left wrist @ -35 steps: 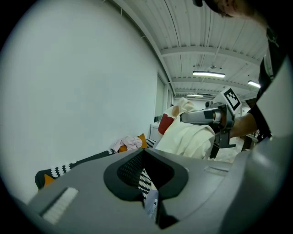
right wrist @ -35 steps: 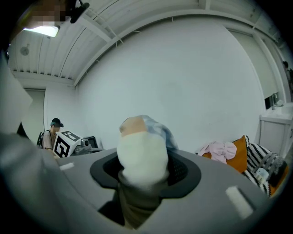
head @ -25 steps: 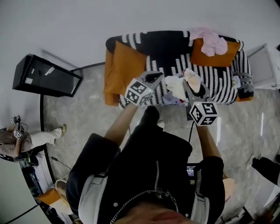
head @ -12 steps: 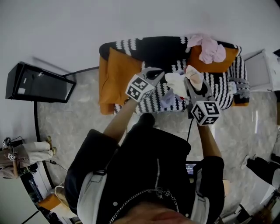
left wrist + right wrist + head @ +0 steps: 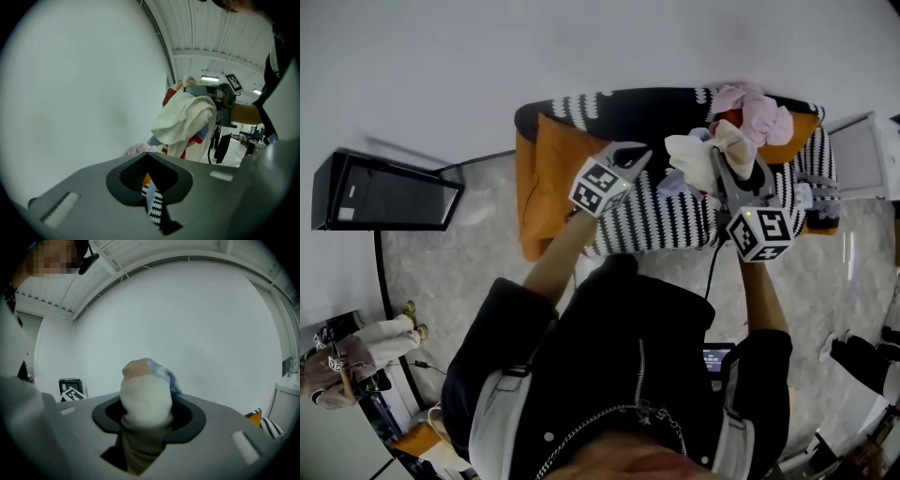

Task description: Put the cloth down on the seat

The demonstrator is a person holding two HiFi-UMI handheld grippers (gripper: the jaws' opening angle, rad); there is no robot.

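Clamping the bundled cream cloth above the black-and-white striped seat, your right gripper has crumpled pink clothing at one o'clock; your left gripper is empty, jaws together.

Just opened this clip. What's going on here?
A person faces a striped sofa with a gripper in each hand. The right gripper has its fingers clamped on a bunched cream cloth, held in the air over the sofa and not yet laid down. The left gripper hovers beside it, its fingers nearly together with nothing in them. A pink cloth lies on an orange cushion at one end.
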